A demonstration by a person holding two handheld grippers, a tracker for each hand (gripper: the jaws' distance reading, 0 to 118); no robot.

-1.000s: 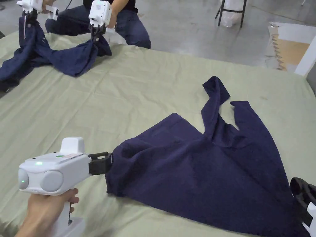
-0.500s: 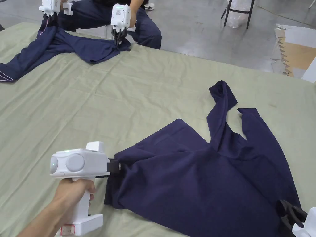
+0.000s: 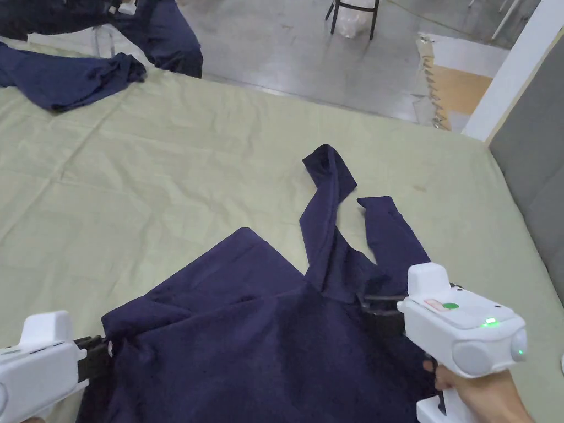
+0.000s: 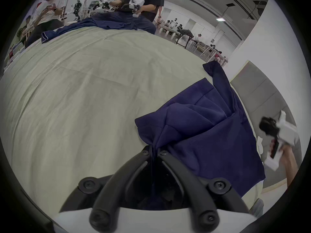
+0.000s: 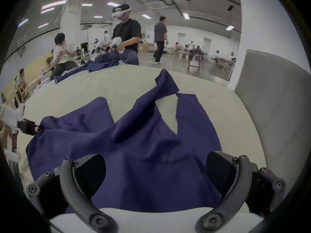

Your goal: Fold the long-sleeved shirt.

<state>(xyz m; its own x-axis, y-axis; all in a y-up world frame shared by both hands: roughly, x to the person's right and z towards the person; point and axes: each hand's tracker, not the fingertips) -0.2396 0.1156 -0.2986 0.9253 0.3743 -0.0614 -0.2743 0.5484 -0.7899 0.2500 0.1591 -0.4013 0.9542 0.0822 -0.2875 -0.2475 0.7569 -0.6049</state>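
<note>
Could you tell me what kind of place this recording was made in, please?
Probably a large indoor hall for recording handling data: a sheet-covered table with shirts, another person holding grippers across it, and rows of tables behind.

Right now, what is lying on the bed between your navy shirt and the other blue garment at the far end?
Nothing but bare green sheet lies between the shirt and the other garment, as the head view shows.

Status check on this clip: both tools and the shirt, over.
Left tool shut on shirt edge. Right tool open, over the cloth. Shirt half spread on green sheet, sleeves sprawled. Nothing in the way.
</note>
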